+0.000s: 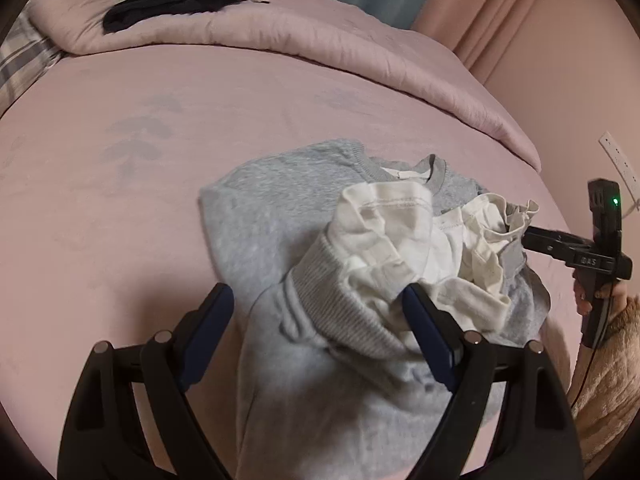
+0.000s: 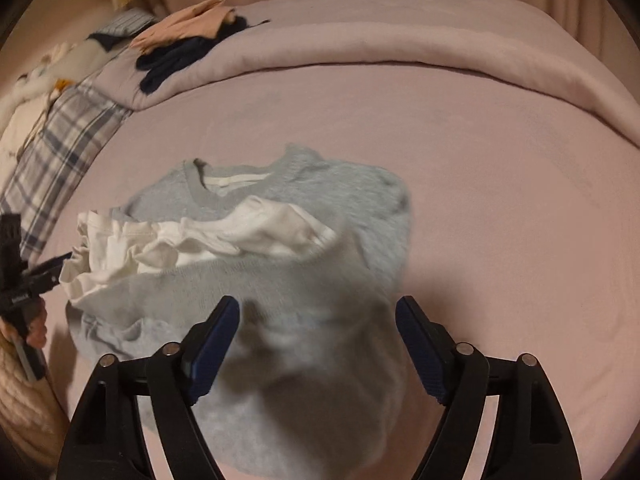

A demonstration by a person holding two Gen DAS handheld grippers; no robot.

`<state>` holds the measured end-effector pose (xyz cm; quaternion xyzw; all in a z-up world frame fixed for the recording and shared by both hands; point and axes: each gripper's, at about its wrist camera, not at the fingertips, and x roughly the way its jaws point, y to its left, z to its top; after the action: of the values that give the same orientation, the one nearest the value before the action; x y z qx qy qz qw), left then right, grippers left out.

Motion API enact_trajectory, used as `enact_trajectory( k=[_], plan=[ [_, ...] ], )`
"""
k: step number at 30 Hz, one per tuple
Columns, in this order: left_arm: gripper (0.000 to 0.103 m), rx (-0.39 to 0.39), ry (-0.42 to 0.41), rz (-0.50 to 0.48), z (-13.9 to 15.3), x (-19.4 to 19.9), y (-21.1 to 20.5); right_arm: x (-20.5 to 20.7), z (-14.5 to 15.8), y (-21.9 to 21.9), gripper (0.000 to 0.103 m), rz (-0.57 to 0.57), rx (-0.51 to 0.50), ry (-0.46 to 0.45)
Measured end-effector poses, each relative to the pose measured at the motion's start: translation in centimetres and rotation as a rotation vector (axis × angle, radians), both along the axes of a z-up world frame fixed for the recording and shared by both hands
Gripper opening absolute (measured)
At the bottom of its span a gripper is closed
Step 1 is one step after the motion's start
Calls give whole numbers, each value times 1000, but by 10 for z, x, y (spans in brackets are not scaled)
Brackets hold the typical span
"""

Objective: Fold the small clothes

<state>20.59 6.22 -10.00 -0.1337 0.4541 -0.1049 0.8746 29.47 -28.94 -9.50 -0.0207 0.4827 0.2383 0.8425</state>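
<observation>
The pink bed [image 1: 120, 220] stretching ahead of both grippers is soft and gives, so a crease pressed into it may not hold. The grey sweatshirt [image 1: 260, 216] lies bunched on it, neckline at the far end. Its near end rises between the fingers of the left gripper [image 1: 318, 292] and of the right gripper [image 2: 320, 306]. Both sets of jaws are spread wide, with fabric in the gap but nothing pinched. The likeliest trouble is that the raised hem slumps back into a heap, or that a jaw closing now bites several layers and drags the whole garment askew. The white layer [image 1: 384, 224] spills out of the hem just beyond the left gripper's right finger. I cannot tell whether it is sewn in or a separate shirt, and if it is loose it would be trapped crumpled inside any fold. Counted:

- one bed;
- one rolled quilt [image 1: 320, 48] along its far side;
- one plaid cloth [image 2: 68, 136] far off to the right gripper's left;
- one grey sweatshirt;
- one white layer;
- one dark clothes pile [image 1: 168, 0] on the quilt;
- one peach garment [image 2: 188, 24] behind it;
- two grippers.
</observation>
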Motion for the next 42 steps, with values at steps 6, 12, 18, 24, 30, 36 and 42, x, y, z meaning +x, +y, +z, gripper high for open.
enact_trajectory(
  k=[6, 12, 18, 24, 30, 36, 42],
  plan=[
    [86, -85, 31, -28, -6, 12, 1, 5, -3, 19, 21, 31, -39, -86],
    [88, -88, -14, -54, 4, -5, 13, 0, 18, -9, 11, -93, 122, -90],
    [93, -137, -29, -66, 9, -6, 15, 4, 17, -27, 11, -168, 175, -69],
    [96, -208, -41, -108, 11, -7, 12, 5, 6, -32, 11, -209, 188, -49],
    [96, -58, 11, -108, -2, 17, -7, 0, 10, -30, 11, -193, 187, -65],
    [71, -153, 76, -69, -22, 39, -10, 0, 10, -34, 11, -199, 205, -58],
    [24, -195, 64, -41, -15, 26, -10, -8, 23, -28, 11, -183, 225, -89]
  ],
)
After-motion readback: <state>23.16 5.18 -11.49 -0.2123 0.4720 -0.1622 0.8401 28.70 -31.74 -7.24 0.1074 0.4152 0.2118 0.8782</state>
